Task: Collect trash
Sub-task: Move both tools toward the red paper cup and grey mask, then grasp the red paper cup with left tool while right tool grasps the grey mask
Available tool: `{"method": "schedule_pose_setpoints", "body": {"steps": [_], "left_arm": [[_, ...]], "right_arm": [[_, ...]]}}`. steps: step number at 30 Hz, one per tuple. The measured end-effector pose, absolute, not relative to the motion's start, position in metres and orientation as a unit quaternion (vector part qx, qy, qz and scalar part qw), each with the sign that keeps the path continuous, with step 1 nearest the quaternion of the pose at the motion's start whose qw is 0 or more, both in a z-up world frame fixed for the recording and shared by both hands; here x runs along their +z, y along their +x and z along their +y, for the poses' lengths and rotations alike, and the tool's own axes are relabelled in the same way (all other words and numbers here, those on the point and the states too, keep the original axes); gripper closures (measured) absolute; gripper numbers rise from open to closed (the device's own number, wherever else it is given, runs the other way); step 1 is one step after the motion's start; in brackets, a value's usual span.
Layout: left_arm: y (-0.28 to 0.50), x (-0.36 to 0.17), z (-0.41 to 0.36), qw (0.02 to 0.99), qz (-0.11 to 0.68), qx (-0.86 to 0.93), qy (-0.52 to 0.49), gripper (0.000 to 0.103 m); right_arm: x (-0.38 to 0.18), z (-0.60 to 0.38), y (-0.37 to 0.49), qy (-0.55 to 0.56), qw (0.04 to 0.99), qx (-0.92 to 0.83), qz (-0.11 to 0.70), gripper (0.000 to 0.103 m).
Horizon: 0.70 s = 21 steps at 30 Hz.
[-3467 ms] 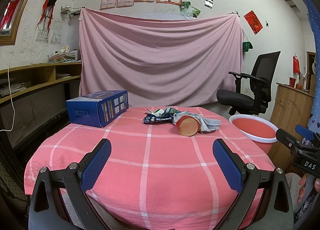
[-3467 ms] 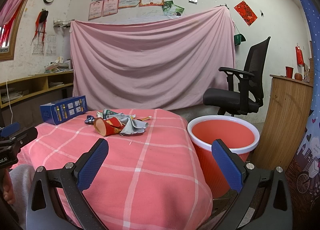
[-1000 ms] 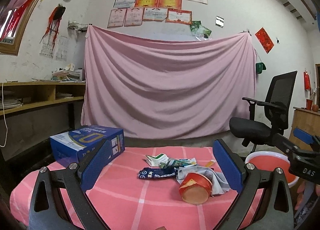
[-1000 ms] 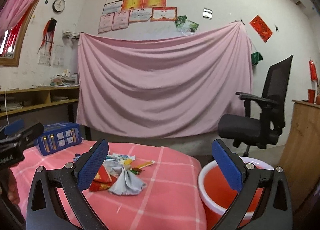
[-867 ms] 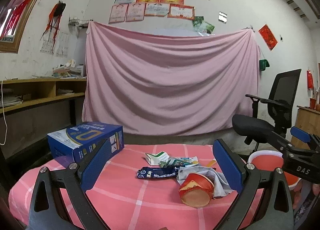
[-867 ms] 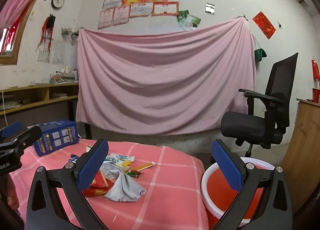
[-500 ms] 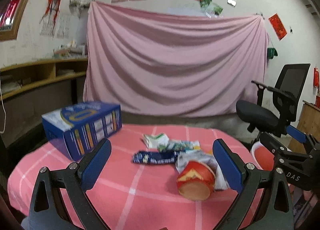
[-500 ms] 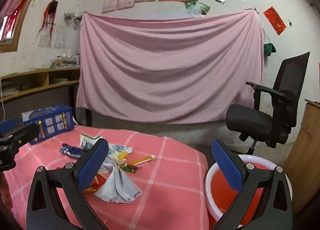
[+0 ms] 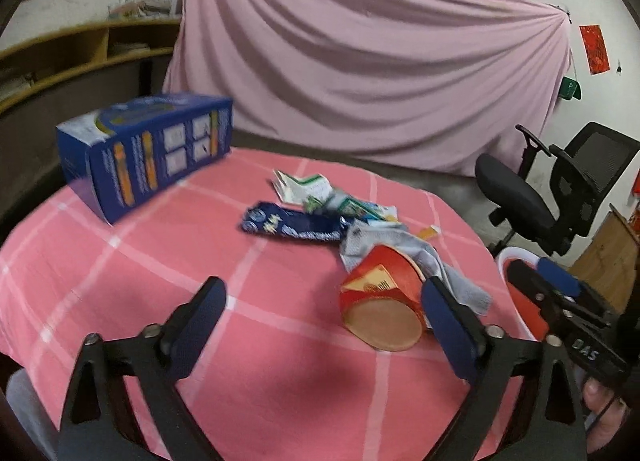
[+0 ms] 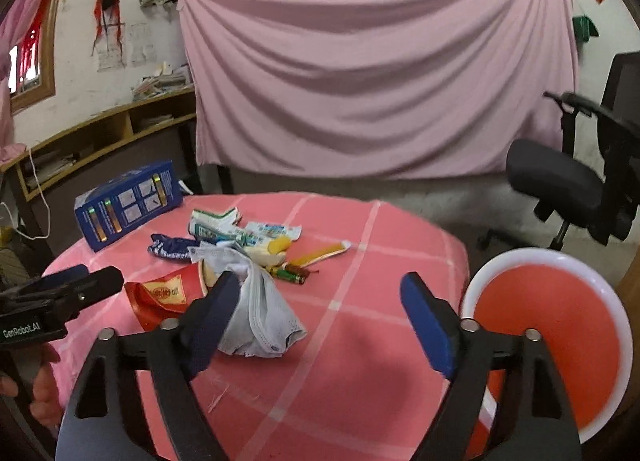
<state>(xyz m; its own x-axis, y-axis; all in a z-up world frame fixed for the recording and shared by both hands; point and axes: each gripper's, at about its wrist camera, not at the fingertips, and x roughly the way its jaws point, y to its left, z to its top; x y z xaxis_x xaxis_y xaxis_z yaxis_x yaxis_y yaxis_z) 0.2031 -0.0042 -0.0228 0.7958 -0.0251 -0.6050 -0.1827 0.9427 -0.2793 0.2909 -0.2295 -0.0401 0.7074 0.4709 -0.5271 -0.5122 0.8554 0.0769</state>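
Both your tools gape wide, empty: left tool lower centre by red cup, right tool beside grey cloth.

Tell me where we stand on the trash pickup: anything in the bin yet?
Nothing looks collected: what shows of the red bin is bare. Both tongs, left and right, are open and hold nothing. Left on the table: the red paper cup on its side, the gray cloth, the blue wrapper, the batteries and torn packets. The blue box stands apart.
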Motion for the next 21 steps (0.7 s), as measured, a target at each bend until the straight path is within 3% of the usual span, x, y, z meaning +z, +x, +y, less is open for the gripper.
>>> {"method": "schedule_pose_setpoints", "body": {"steps": [3, 8, 13, 16, 20, 21], "left_arm": [[0.207, -0.024, -0.008, 0.928, 0.332, 0.025, -0.167, 0.032], [0.211, -0.022, -0.019, 0.926, 0.338, 0.007, -0.165, 0.051], [0.219, -0.028, -0.019, 0.916, 0.359, 0.005, -0.179, 0.053], [0.223, -0.031, -0.014, 0.907, 0.374, 0.004, -0.191, 0.064], [0.221, -0.029, -0.009, 0.906, 0.376, 0.003, -0.195, 0.064], [0.221, -0.028, -0.008, 0.906, 0.375, 0.005, -0.194, 0.064]], "right_arm": [[-0.046, -0.223, 0.297, -0.041, 0.910, 0.281, 0.303, 0.038], [-0.051, -0.212, 0.306, -0.033, 0.893, 0.302, 0.331, 0.042], [-0.059, -0.202, 0.318, -0.023, 0.878, 0.314, 0.361, 0.048], [-0.065, -0.196, 0.326, -0.009, 0.864, 0.327, 0.382, 0.053], [-0.072, -0.190, 0.331, -0.002, 0.848, 0.342, 0.406, 0.056], [-0.073, -0.189, 0.332, -0.004, 0.845, 0.344, 0.409, 0.061]]}}
